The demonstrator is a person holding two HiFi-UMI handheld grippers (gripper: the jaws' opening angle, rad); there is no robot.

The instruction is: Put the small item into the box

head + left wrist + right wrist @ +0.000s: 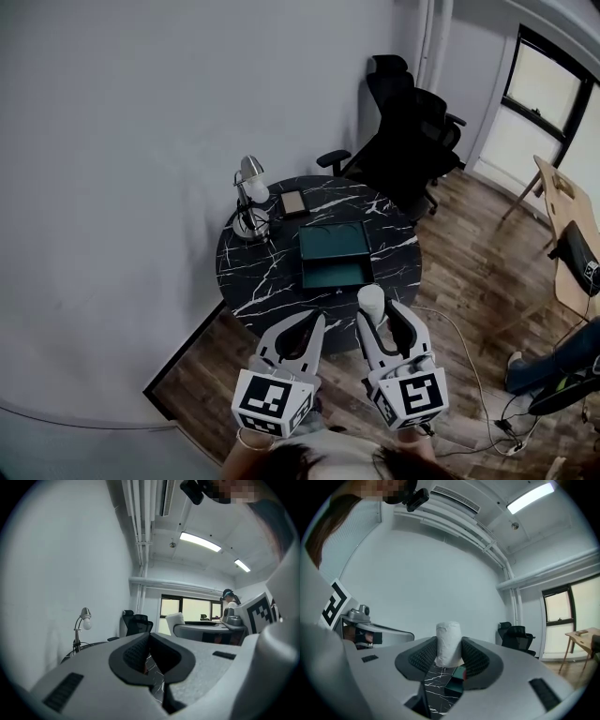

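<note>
The small item, a white wrapped cylinder point(371, 302), stands upright between the pads of my right gripper point(378, 317), which is shut on it above the near edge of the round black marble table point(253, 281). In the right gripper view the white cylinder point(448, 644) sticks up past the jaws of the right gripper point(449, 657), with the dark green box point(457, 679) below and beyond it. That green box point(309, 246) lies open at the table's middle. My left gripper point(317, 321) hovers beside the right one, shut and empty; the left gripper point(149, 641) shows its tips together.
A desk lamp point(249, 192) and a small brown flat box point(293, 202) stand at the table's far left. Black office chairs point(412, 131) are behind the table. A wooden table point(567, 244), a person's leg point(553, 361) and floor cables lie to the right.
</note>
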